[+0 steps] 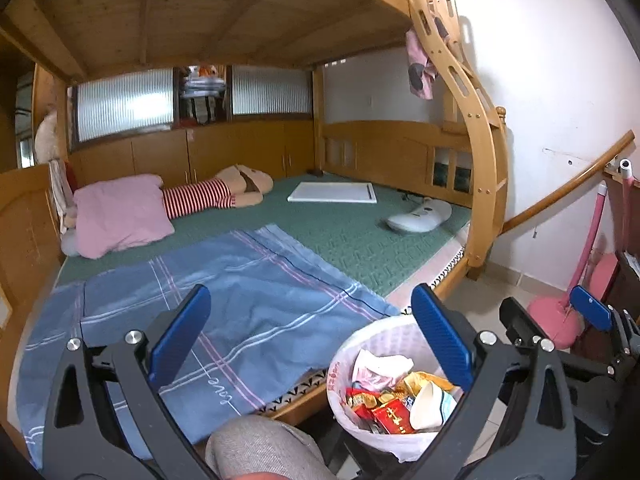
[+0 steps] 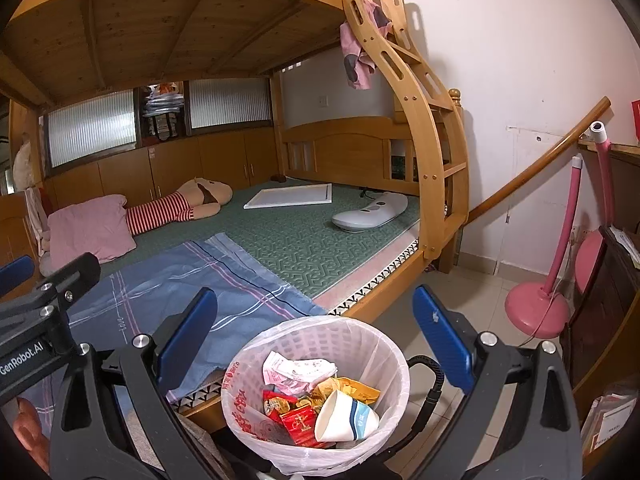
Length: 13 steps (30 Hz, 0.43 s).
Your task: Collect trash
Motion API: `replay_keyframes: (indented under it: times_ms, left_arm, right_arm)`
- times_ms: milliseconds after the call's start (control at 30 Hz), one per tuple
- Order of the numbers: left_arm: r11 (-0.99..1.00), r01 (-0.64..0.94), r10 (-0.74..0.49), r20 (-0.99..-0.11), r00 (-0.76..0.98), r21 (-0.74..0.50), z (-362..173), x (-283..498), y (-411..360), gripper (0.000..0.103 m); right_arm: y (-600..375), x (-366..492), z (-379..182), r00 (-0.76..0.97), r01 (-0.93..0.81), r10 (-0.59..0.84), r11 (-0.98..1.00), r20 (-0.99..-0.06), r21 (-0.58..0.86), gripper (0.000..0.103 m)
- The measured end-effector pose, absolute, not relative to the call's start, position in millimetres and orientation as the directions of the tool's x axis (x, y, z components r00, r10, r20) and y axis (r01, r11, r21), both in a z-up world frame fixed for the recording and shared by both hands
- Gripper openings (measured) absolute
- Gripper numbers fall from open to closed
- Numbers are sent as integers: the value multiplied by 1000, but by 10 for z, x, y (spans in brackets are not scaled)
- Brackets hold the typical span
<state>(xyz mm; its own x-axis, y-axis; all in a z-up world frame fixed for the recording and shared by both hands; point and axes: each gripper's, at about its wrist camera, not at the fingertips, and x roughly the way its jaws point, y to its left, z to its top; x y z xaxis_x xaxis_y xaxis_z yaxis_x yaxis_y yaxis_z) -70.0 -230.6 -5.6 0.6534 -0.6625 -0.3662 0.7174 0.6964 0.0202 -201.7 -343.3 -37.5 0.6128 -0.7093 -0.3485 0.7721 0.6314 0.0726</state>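
A white lined waste bin (image 2: 320,336) stands on the floor beside the bed and holds trash: a crumpled paper cup (image 2: 344,420), red wrappers (image 2: 298,420), gold foil and crumpled receipts (image 2: 296,370). My right gripper (image 2: 316,336) is open above the bin, nothing between its blue pads (image 2: 188,336). In the left wrist view the same bin (image 1: 384,332) sits low right. My left gripper (image 1: 312,336) is open over the blue blanket's edge, empty, and the right gripper (image 1: 590,308) shows at its right.
A wooden bunk bed with a curved ladder (image 2: 412,112) carries a green mat (image 2: 320,240), blue plaid blanket (image 2: 180,292), pink pillow (image 2: 92,226), striped doll (image 2: 180,202), white board (image 2: 290,196) and white device (image 2: 370,212). A pink floor lamp (image 2: 538,312) and dark cabinet (image 2: 600,320) stand right. A knee (image 1: 256,448) shows below.
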Motion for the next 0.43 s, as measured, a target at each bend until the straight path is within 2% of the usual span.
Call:
replay_keyframes:
  times_ms: [133, 433]
  left_arm:
    - [693, 721, -660, -399, 636, 3, -79, -641, -2323, 100]
    - [708, 705, -637, -398, 660, 36, -103, -652, -2345, 100]
  right_arm:
    - [-3427, -2011, -371, 612, 773, -709, 631, -351, 72, 96]
    - [-3443, -2013, -403, 601, 782, -717, 618, -354, 75, 96]
